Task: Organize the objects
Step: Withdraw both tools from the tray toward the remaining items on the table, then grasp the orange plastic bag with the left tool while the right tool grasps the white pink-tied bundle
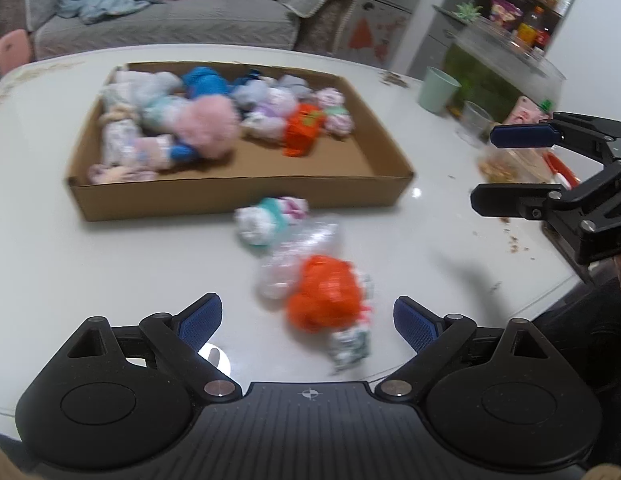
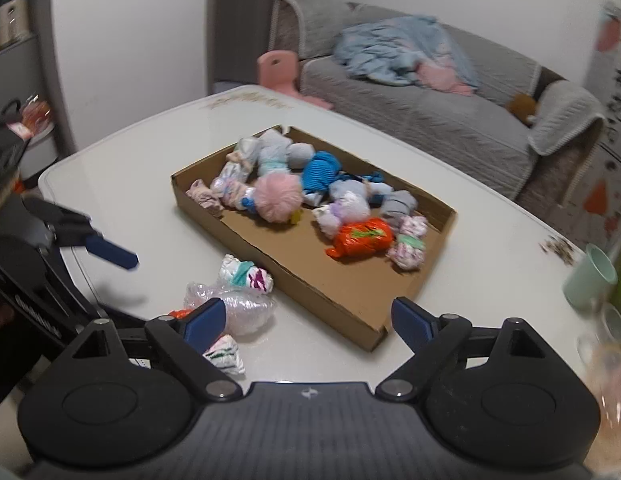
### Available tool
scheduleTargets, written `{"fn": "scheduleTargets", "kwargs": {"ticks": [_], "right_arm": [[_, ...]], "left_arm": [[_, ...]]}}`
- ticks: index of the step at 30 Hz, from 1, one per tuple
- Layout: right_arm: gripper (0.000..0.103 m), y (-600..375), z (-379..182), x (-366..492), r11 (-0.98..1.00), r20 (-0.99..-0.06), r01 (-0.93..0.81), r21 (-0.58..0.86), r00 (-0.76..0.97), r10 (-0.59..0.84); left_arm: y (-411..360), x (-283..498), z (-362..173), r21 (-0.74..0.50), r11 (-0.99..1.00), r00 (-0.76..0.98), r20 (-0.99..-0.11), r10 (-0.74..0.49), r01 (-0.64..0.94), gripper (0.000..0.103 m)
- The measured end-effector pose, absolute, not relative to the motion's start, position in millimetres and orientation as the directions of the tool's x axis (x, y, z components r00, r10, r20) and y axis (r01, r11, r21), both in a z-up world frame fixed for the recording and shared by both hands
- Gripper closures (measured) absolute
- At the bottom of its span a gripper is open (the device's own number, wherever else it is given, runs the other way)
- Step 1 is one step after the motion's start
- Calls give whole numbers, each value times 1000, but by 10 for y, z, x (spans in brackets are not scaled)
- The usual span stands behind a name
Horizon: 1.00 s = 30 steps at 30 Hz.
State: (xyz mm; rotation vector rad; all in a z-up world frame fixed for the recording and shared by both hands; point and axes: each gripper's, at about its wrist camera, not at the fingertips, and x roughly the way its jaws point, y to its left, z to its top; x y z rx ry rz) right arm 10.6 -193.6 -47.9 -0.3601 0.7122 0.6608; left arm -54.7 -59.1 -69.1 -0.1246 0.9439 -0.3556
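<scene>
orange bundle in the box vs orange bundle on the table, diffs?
The boxed orange bundle lies inside the cardboard box among other bundles; the loose orange bundle sits on the table, right before the open left tongs. The boxed one shows green markings. Both are bright orange.

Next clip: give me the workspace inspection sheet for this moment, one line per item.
Surface: white table, glossy, crumbs toward its right side.
Job's things: cardboard box holding many rolled bundles; loose on the table in front of it are a white-teal bundle, a clear bag and an orange bundle.
Clutter: green cup, glass, food scraps.
Grippers: left tongs open, the orange bundle lying between them; right tongs open, empty.
Cables: nothing seen.
Surroundings: grey sofa with blue blanket, pink chair, shelf of jars.
</scene>
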Motion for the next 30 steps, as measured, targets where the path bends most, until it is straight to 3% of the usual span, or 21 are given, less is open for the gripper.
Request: {"fn": "scheduleTargets", "kwargs": {"ticks": [7,13,21,30], "right_arm": [[14,-1876,-557,58,737,-710,-669,-99,566,418],[14,-1824,-625,0,724,-731,-681,-110,549,406],[17,-1657,-746,-82,666,-769,-739,-107,486,415],[18,-1366,-1057,-196,557,-835,-829,-61,348,427]], "left_arm": [[-846,-395,-920,-320,919,475,-788,-392,228,10],[-597,-309,-1021,-375,916,469,-790,-396,142,15],[-157,-329,-900,-292,956,545,-796,-263,35,15],[-102,-485,-850,-286,958,533,-806,-256,27,12]]}}
